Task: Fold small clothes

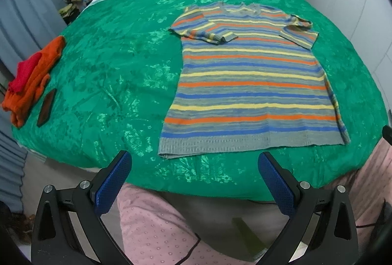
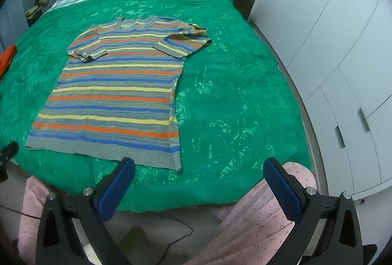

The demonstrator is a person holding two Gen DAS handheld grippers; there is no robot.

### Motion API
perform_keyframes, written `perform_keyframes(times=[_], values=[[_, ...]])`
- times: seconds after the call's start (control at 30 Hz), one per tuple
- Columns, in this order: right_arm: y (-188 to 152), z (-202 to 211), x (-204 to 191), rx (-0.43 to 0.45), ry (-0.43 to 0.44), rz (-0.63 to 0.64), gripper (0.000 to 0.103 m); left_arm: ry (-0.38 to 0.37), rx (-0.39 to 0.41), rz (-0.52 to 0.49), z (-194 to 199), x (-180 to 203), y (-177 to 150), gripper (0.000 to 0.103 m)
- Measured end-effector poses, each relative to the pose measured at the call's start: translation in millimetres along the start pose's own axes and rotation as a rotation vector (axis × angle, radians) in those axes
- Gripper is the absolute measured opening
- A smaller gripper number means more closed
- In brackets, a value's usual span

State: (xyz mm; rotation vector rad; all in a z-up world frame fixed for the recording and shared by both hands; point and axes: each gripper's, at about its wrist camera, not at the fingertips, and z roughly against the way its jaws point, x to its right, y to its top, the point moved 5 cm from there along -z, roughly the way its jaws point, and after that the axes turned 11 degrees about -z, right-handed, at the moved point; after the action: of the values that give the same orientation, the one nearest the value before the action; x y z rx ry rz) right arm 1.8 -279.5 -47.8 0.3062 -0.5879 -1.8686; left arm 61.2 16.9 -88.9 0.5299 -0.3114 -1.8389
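Striped sweater [image 1: 250,83], left sleeve folded under

Both fisheye cameras sit at the foot of the bed with the shiny green patterned bedspread [image 1: 117,64], raised above it and facing its far checked end. The left wrist view stands further left: the striped knitted short-sleeved top [image 1: 247,83] lies right of centre, folded orange and red clothes [image 1: 31,78] at the left edge. The right wrist view stands further right: the same top [image 2: 115,93] lies left, white wardrobe doors [image 2: 343,44] on the right. Both views share bedspread and top.
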Motion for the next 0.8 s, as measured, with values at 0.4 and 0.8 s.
perform_keyframes(times=[0.4, 0.8], values=[[1, -4, 3, -0.007, 0.000, -0.012, 0.103, 0.035, -0.004, -0.013, -1, -3, 3, 0.103], [-5, -43, 16, -0.094, 0.257, -0.079, 0.103, -0.163, -0.137, 0.100, -98, -67, -36, 0.102]])
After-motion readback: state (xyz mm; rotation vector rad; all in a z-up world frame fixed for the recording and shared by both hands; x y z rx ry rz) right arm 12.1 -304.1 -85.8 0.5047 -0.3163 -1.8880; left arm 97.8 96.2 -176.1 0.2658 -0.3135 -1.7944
